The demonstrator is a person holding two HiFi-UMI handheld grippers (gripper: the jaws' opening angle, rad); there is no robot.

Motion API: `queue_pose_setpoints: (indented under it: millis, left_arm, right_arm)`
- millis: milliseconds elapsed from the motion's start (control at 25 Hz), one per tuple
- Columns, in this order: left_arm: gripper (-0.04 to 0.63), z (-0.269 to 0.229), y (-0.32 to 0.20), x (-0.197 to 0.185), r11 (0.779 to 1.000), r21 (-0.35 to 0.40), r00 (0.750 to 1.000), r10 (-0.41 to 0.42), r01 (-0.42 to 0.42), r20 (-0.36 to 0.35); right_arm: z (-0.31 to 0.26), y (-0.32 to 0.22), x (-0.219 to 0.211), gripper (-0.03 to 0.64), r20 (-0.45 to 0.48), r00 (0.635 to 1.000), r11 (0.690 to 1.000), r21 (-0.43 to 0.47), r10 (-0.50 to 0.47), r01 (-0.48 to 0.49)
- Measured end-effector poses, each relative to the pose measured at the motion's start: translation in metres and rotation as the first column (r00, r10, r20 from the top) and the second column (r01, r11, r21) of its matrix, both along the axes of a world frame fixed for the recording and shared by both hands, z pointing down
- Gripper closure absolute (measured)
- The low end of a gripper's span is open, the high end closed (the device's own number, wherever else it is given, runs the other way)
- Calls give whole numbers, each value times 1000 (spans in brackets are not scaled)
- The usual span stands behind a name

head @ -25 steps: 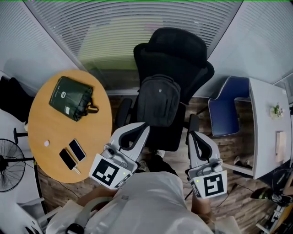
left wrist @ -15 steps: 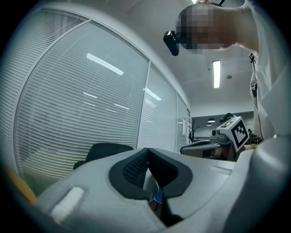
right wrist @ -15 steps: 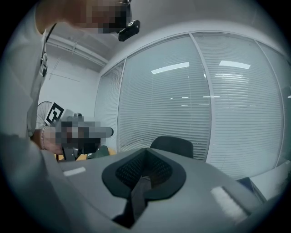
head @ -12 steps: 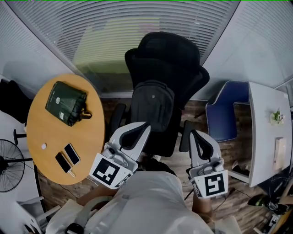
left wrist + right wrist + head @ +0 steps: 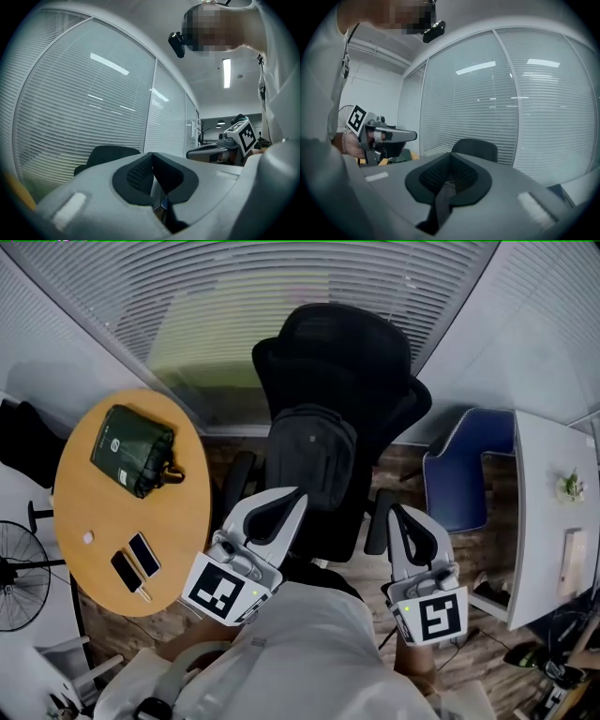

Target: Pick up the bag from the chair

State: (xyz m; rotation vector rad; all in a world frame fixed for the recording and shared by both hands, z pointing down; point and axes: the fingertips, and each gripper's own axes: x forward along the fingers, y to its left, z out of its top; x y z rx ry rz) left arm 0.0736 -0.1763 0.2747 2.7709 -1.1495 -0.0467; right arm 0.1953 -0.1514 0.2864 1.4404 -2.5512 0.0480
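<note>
Black bag (image 5: 312, 460) upright on chair (image 5: 349, 352); green pouch (image 5: 131, 448) on table (image 5: 98, 517).

Read no word, brand or number anywhere. Found only coded black-and-white square patterns, not letters, on the left marker cube (image 5: 217, 589) at the rear of the left gripper (image 5: 281, 505) and on the right marker cube (image 5: 429, 617) at the rear of the right gripper (image 5: 398, 518). Saw the same patterns again on the opposite cube in each gripper view. Made out a round pale emblem on the dark green pouch (image 5: 131, 448), well left of the left gripper on the round table (image 5: 94, 507), too small to read. Noticed a tiny pale mark on the black backpack (image 5: 312, 456) just ahead of both grippers, likewise illegible.
</note>
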Motion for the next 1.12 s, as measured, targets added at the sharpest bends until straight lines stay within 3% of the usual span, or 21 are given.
queue_pose_setpoints:
  millis: [600,1120]
  left_arm:
    - [591,16,-33,-45,999,-22,1000,25,-25,12]
    - [571,64,-55,-72,997,-72,999,29,-26,38]
  right_arm:
    - [9,-32,-45,614,10,1000,1000,-10,25,-25]
    - [52,-45,-66,595,-26,999,997,-75,31,-33]
